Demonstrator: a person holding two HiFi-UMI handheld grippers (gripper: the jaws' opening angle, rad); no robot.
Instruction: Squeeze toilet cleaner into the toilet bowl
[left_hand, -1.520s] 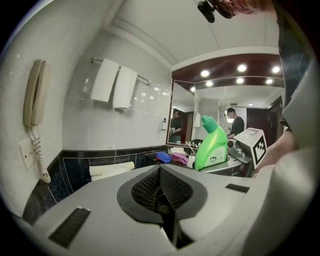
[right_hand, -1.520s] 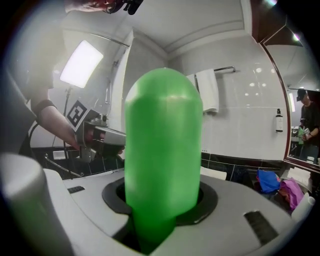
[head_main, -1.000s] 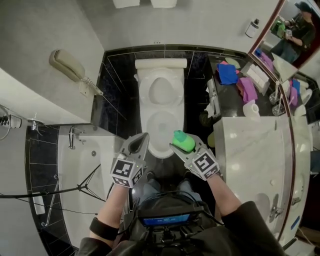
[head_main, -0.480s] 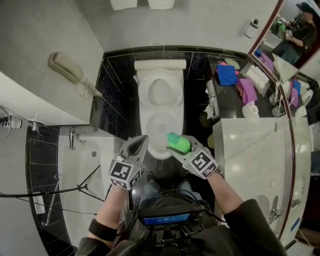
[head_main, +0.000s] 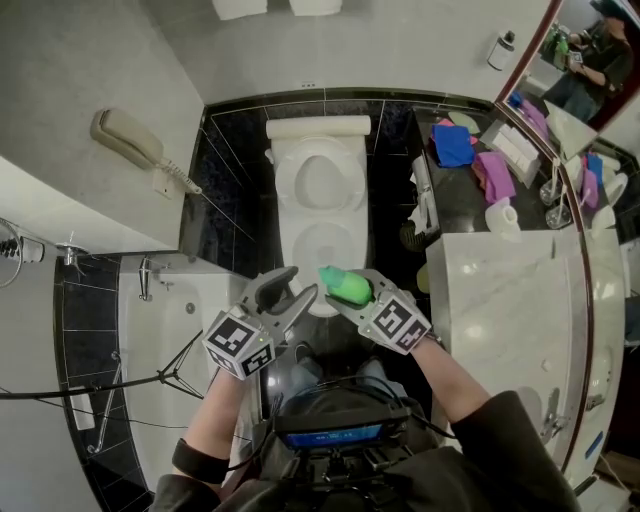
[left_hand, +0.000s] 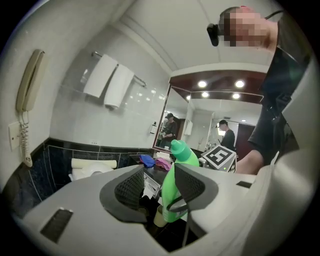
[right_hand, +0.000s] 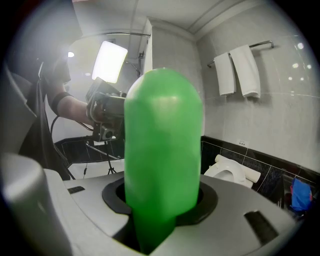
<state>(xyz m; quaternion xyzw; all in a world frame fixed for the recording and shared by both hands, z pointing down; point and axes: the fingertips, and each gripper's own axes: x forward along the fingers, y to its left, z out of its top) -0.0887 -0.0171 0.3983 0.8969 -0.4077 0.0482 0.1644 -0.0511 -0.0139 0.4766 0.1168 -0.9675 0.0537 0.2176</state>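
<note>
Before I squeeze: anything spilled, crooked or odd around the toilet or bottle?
Nothing stands out. The green bottle is clamped in the right gripper with its cap on, no drips visible, and the toilet bowl is open with nothing spilled on its rim.

One bottle (head_main: 347, 287), one toilet (head_main: 318, 180), two towels (left_hand: 99, 76) (left_hand: 120, 86).

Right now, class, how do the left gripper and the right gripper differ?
The right gripper clamps the green bottle; the left gripper grips nothing, its jaws apart, having just been opening. The right gripper is nearer the counter, the left gripper nearer the bathtub. Both point toward the toilet.
</note>
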